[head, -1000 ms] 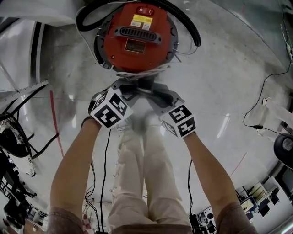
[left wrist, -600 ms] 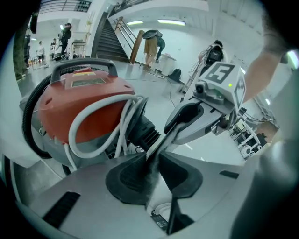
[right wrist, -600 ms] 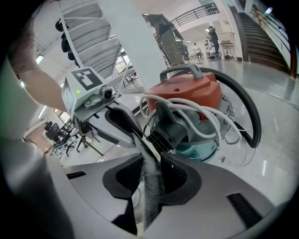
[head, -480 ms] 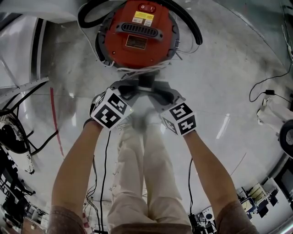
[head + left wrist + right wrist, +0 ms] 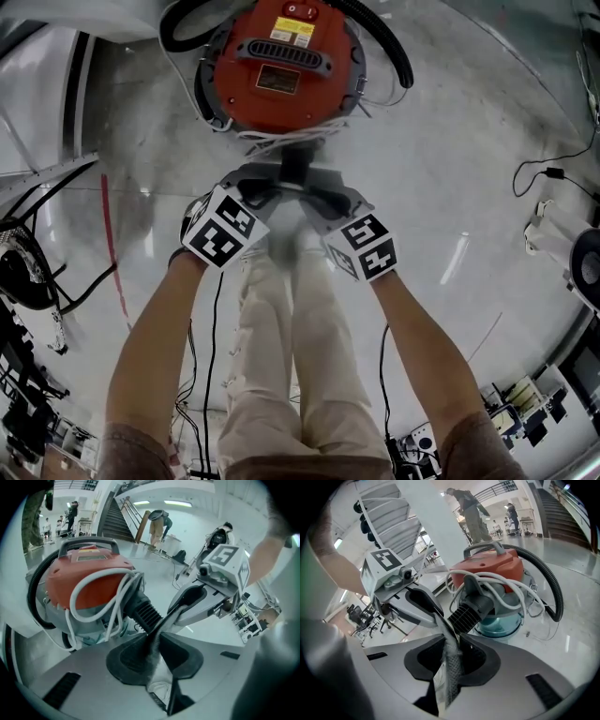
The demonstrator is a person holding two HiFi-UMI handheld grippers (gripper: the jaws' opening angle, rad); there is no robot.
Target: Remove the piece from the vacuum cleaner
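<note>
A red vacuum cleaner [image 5: 281, 66] stands on the floor with a white cord [image 5: 93, 588] looped around its body. A black ribbed piece [image 5: 293, 167] sticks out of its near side. A thin grey mesh strip [image 5: 451, 667] runs from that piece back between both sets of jaws. My left gripper [image 5: 154, 644] is shut on the strip just behind the ribbed piece [image 5: 145, 613]. My right gripper [image 5: 450, 651] meets it from the other side, its jaws closing with the strip pinched between them. In the head view the left gripper [image 5: 272, 187] and the right gripper [image 5: 314, 192] converge there.
The vacuum's black hose [image 5: 384, 47] curves round its far right side. Cables [image 5: 544, 173] lie on the floor at right, and a rack with wires [image 5: 28, 272] stands at left. The person's legs [image 5: 291, 347] are below the grippers. People [image 5: 159, 522] stand far off by a staircase.
Both grippers have edged a little toward the vacuum and stay together at the black piece. The vacuum sits slightly higher in the head view.
</note>
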